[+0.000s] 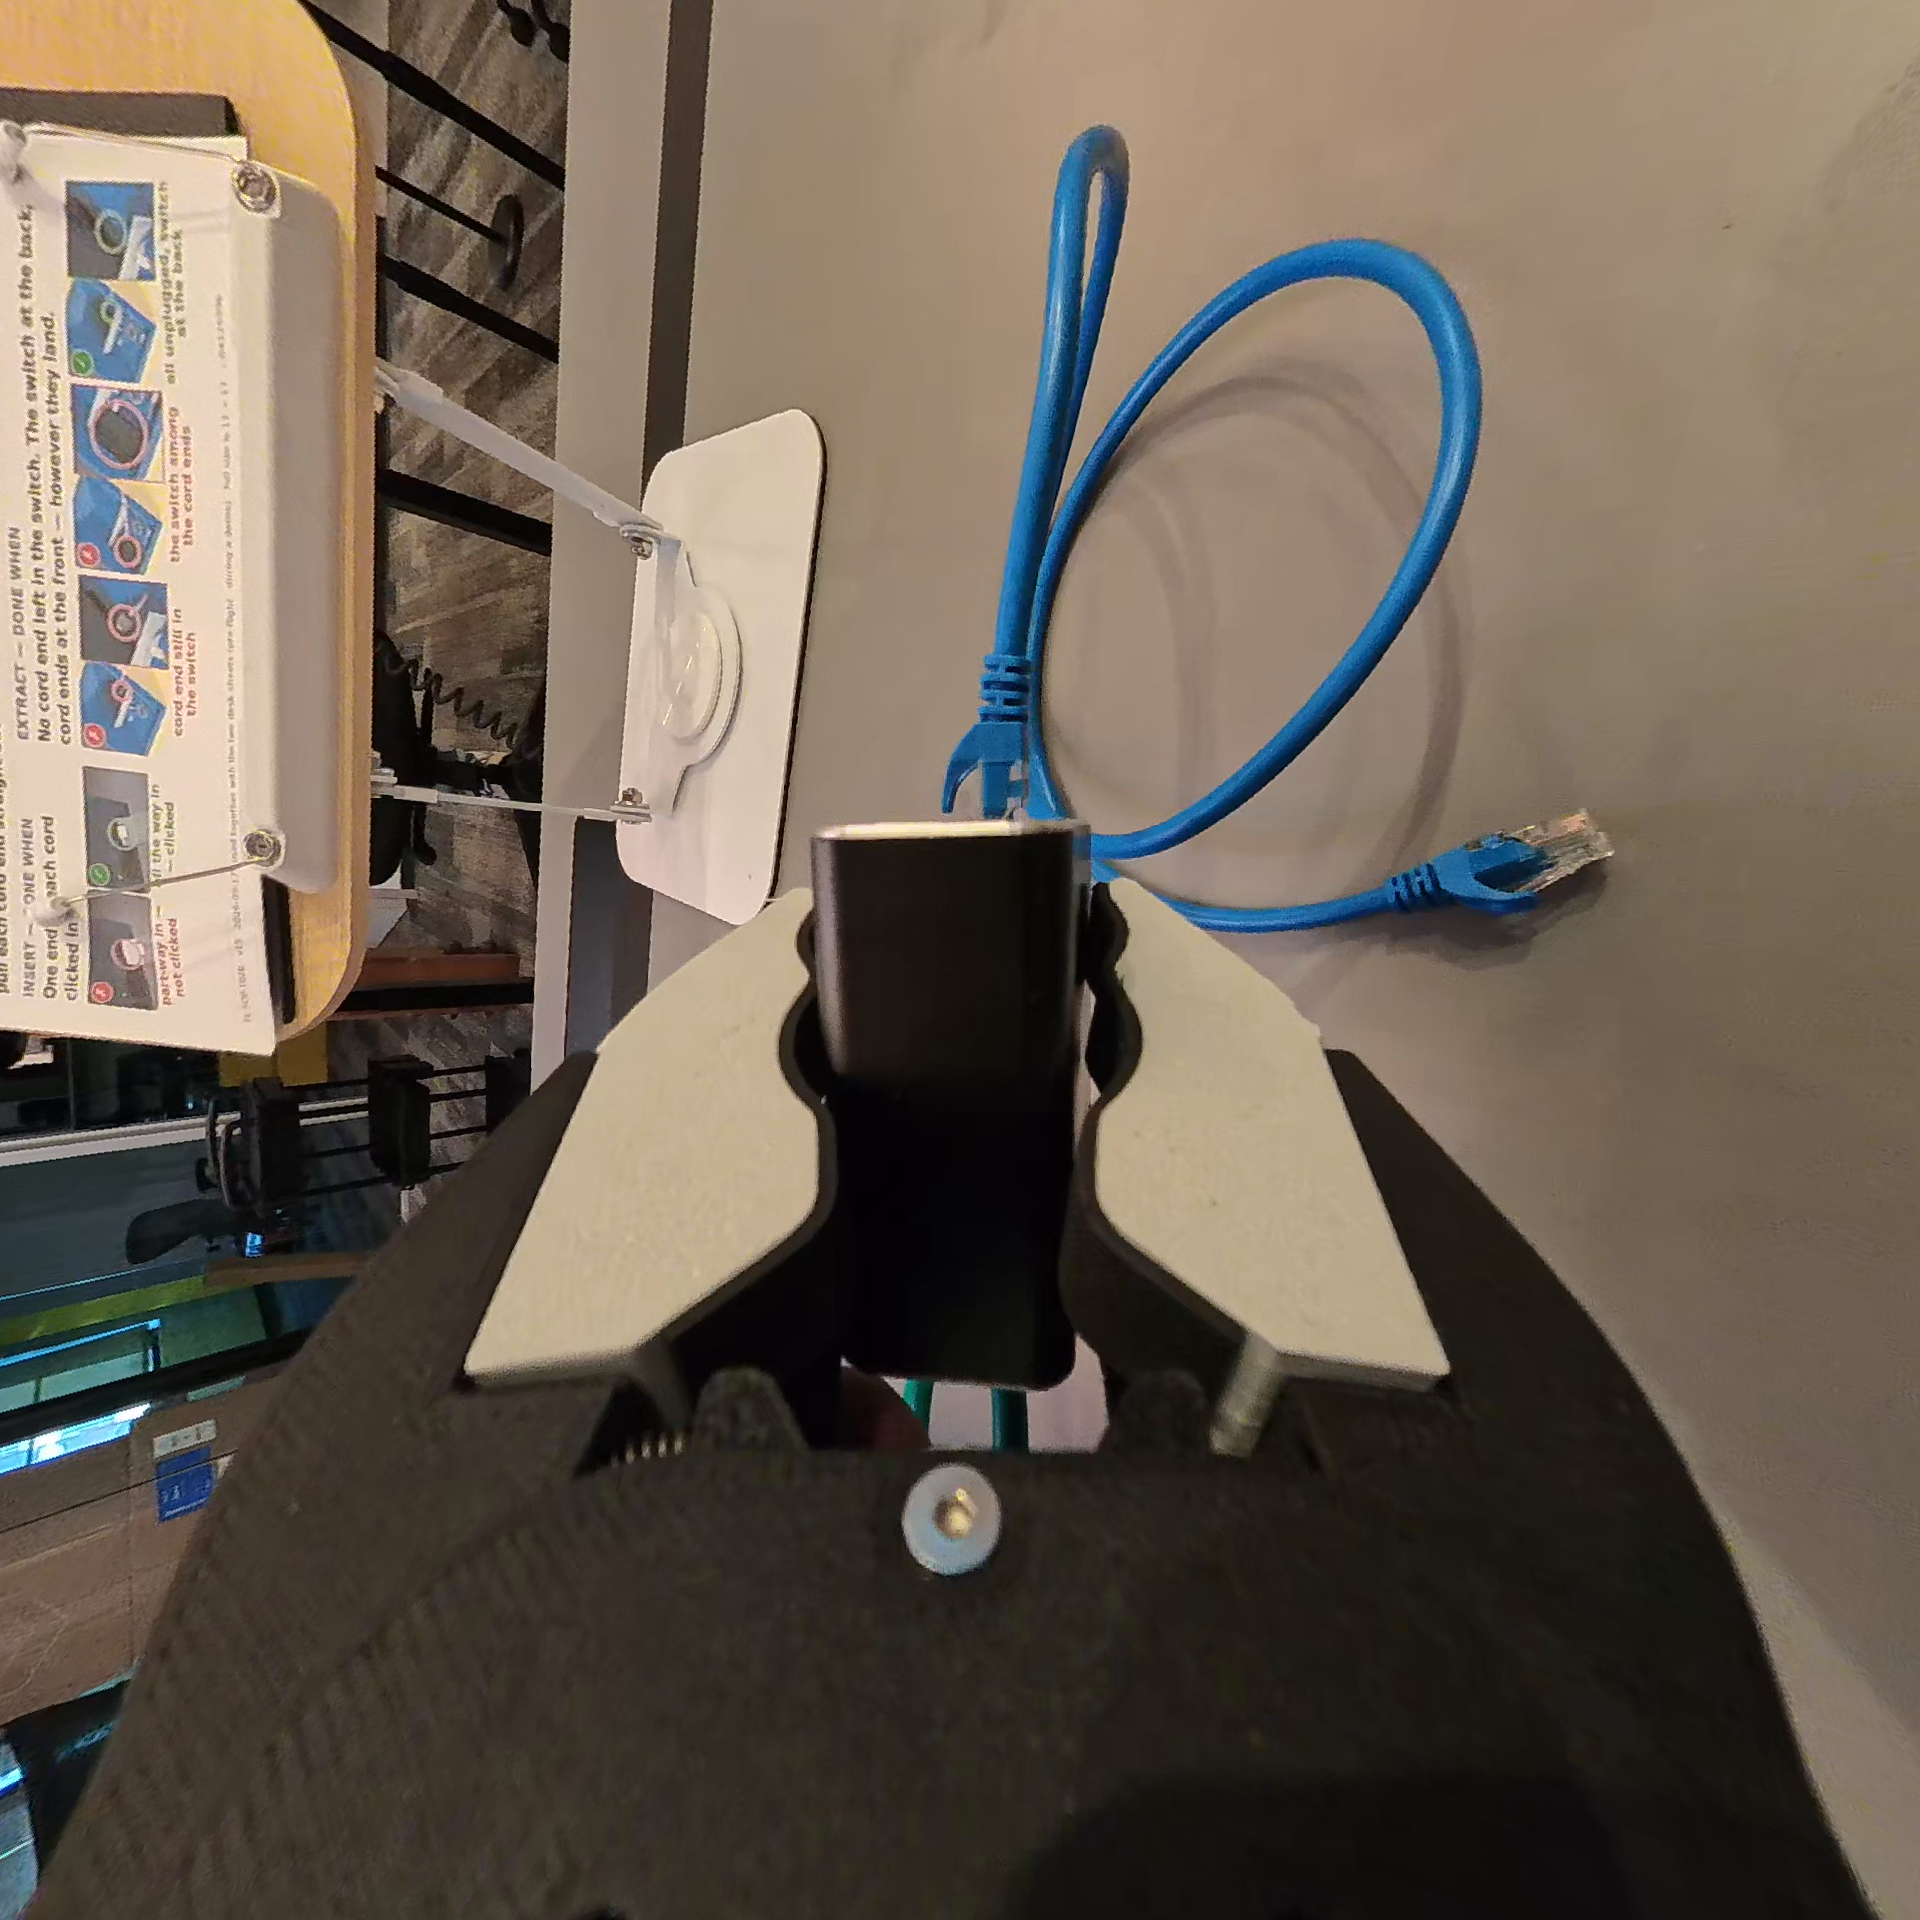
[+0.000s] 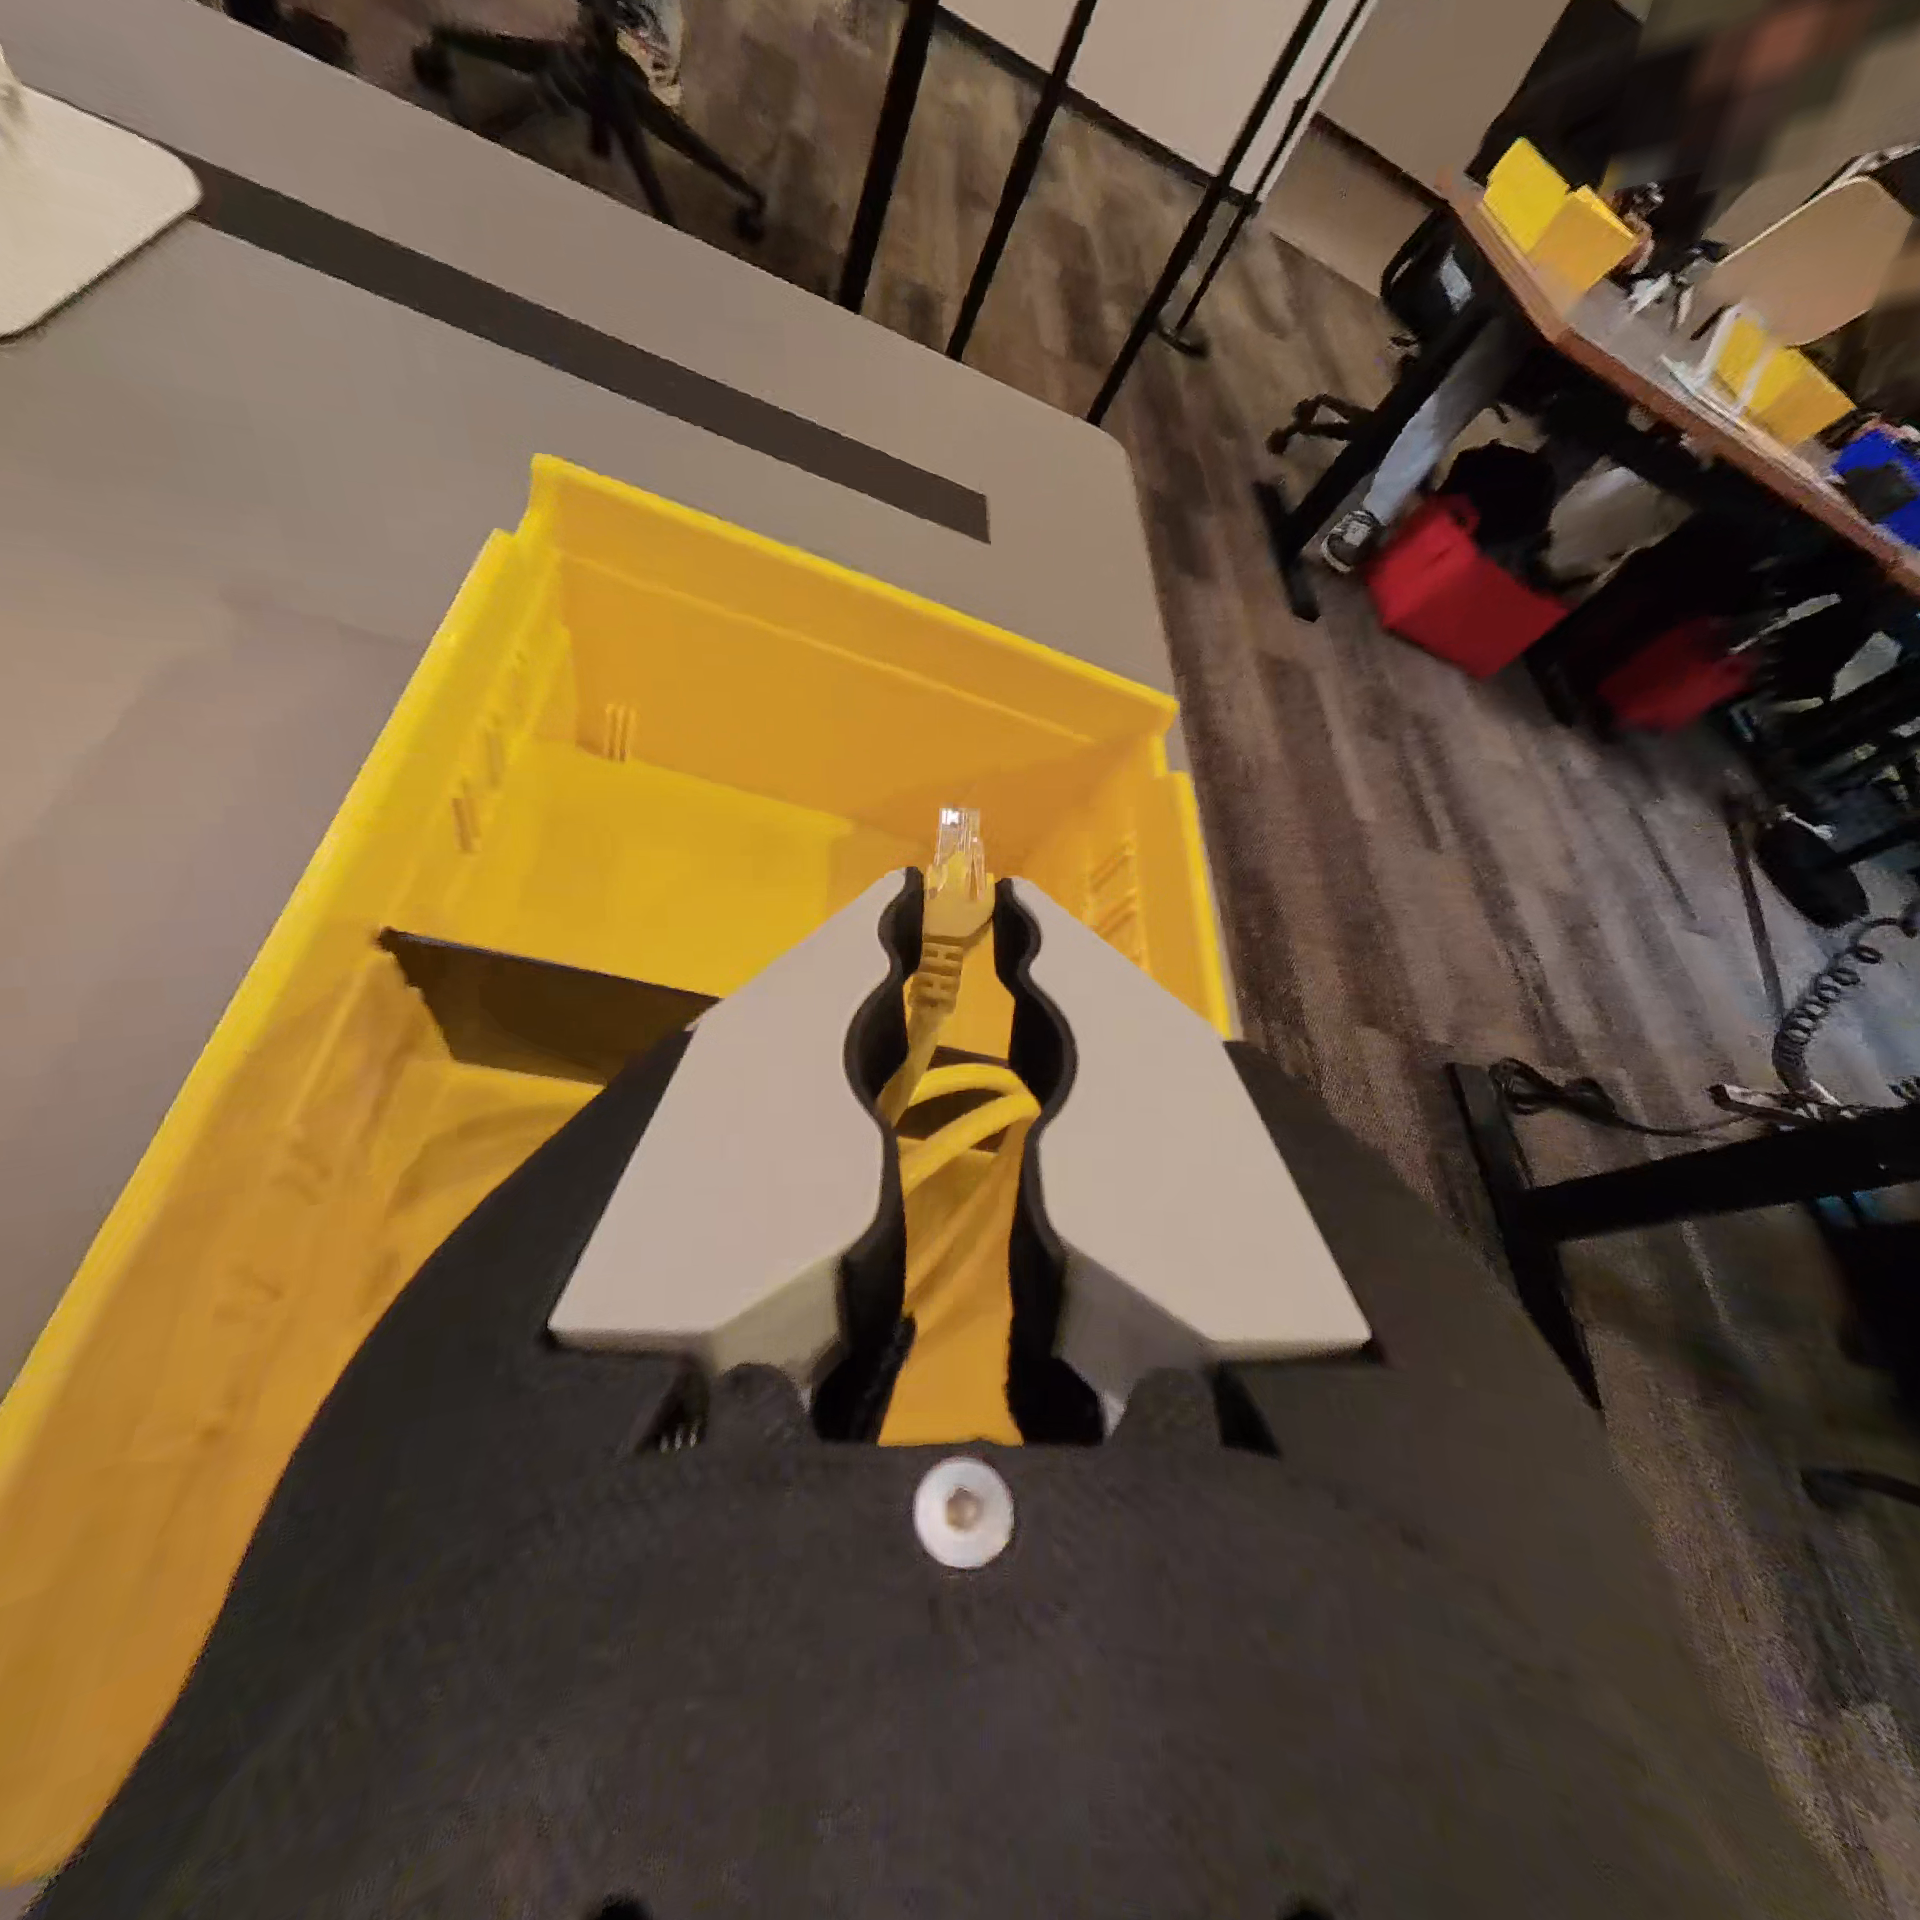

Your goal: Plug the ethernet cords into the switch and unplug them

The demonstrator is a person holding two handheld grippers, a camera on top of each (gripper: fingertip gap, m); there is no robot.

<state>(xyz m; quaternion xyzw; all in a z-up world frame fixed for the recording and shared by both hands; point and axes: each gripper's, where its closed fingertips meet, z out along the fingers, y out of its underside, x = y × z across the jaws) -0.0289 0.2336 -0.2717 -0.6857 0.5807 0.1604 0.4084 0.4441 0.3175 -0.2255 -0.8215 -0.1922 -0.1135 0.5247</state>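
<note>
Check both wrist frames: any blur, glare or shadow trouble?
Left wrist view: sharp; blue cord casts a soft shadow on the grey table; switch catches a glare strip. Right wrist view: yellow bin and background smeared; yellow cord sharp.

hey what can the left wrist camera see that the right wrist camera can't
Only the left wrist view shows the black switch clamped in the left tongs, a blue ethernet cord lying looped on the table, and a white stand base. Only the right wrist view shows the yellow ethernet cord held in the right tongs above a yellow bin. Both show the grey table.
</note>
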